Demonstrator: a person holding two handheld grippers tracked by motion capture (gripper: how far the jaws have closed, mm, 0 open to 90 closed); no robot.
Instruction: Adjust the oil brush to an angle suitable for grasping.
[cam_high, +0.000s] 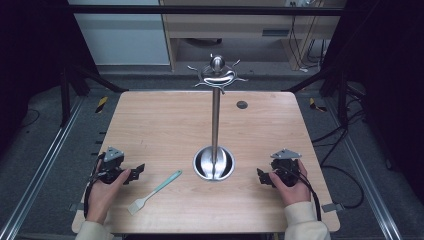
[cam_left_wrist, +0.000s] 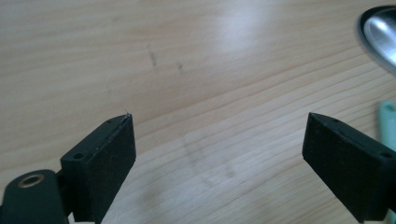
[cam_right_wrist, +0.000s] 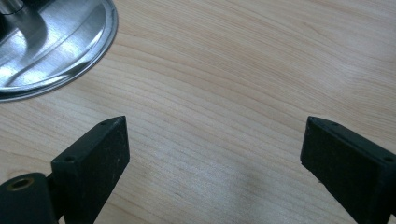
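A wooden table (cam_high: 165, 120) was seen from above, with a person's forearms coming in from the near edge, each hand holding a black two-jaw gripper.

At the left, the left gripper (cam_high: 137, 171) rested low over the wood with its jaws spread wide apart and nothing between them; its own view looked along them at bare tabletop.

Just right of it, and not touched by it, lay a pale mint spatula (cam_high: 154, 192), flat on the table and slanting, its broad whitish head toward the near edge and its slim handle pointing up toward the stand. A sliver of it showed at the right edge of the left gripper view (cam_left_wrist: 387, 122). It looked light, probably silicone or plastic, so the head would likely bend and the smooth handle might slip. The best hold was probably across the handle near its middle, where it seemed stiffest, with the jaws coming down on either side.

In the middle stood a tall steel stand (cam_high: 215, 117) on a round, shiny base (cam_high: 214, 163), with curved hooks (cam_high: 218, 76) at its top, all bare.

At the right, the right gripper (cam_high: 261, 176) sat near the base, its jaws likewise wide apart and empty over bare wood.
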